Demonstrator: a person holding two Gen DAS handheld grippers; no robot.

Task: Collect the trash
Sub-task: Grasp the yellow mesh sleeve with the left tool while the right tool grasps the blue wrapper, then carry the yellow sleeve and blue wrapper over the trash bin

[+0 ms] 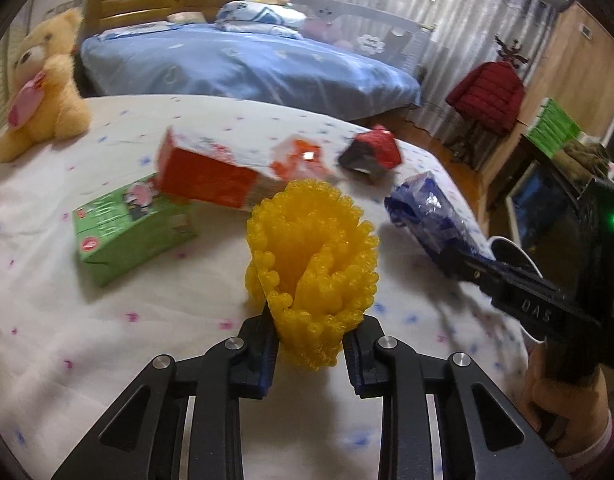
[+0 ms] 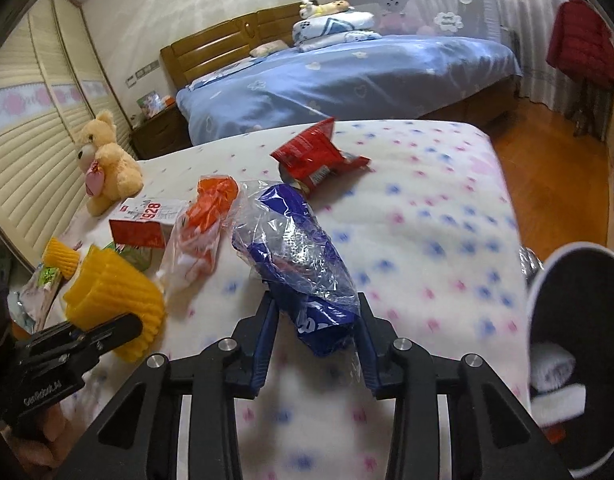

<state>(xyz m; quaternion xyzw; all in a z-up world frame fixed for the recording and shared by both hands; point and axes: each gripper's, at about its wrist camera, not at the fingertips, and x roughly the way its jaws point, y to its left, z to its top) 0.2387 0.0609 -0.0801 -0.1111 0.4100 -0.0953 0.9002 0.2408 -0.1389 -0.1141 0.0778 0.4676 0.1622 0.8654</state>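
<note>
My left gripper (image 1: pixel 311 320) is shut on a yellow foam fruit net (image 1: pixel 313 252), held just above the white flowered bed sheet (image 1: pixel 107 340). My right gripper (image 2: pixel 315 304) is shut on a crumpled blue and clear plastic wrapper (image 2: pixel 295 252), which also shows at the right of the left wrist view as the blue wrapper (image 1: pixel 427 216). The left gripper (image 2: pixel 87 332) with the yellow net (image 2: pixel 115 292) sits at the lower left of the right wrist view. On the sheet lie a green carton (image 1: pixel 131 228), a red box (image 1: pixel 211 176), an orange-white wrapper (image 2: pixel 207 216) and a red snack bag (image 2: pixel 315 156).
A dark bin with a white rim (image 2: pixel 547 276) stands at the bed's right edge, something white inside. A second yellow foam net (image 2: pixel 61 258) and a foil wrapper (image 2: pixel 35 292) lie far left. A teddy bear (image 2: pixel 103 160) sits by the shutters. Behind is a blue bed (image 2: pixel 347 76).
</note>
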